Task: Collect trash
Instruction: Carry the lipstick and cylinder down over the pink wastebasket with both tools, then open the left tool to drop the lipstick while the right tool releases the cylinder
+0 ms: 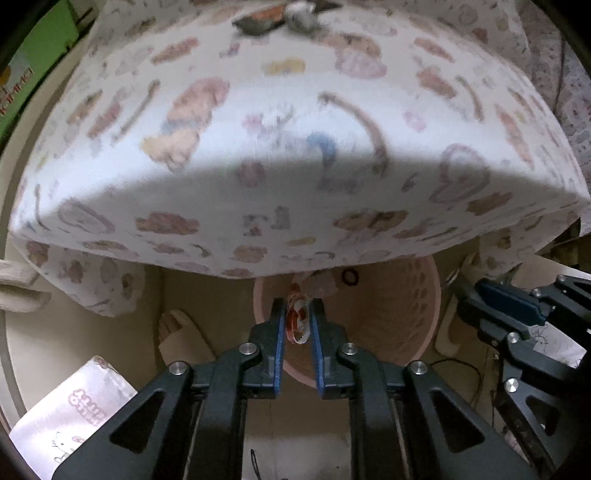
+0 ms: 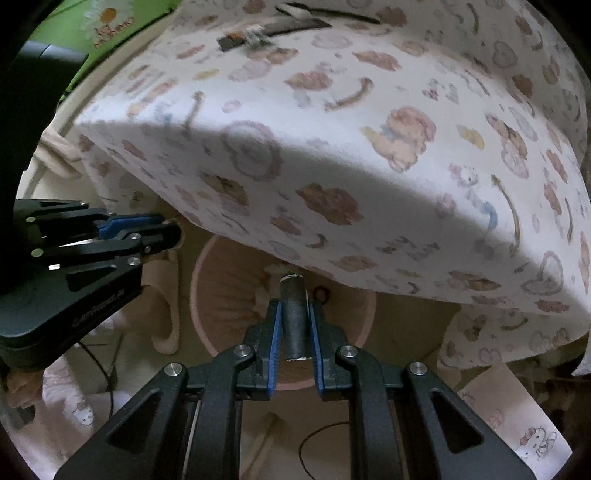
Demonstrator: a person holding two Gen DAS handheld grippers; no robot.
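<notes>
You have an orange-and-white crumpled wrapper [image 1: 297,320] pinched upright between the blue pads, hanging over the open mouth of the pink perforated bin [image 1: 417,306]. Your other piece is a dark grey cylindrical roll [image 2: 294,320], ends pale, lying lengthwise along the fingers above the same bin [image 2: 207,295]. More scraps [image 1: 275,16] lie blurred on the far tabletop.

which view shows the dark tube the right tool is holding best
The right wrist view: the dark cylindrical tube sits lengthwise between the right tool fingers, above the pink perforated plastic basket. The left wrist view shows only the right tool side-on, with a pale end at its tip; the tube itself is hard to make out.
</notes>
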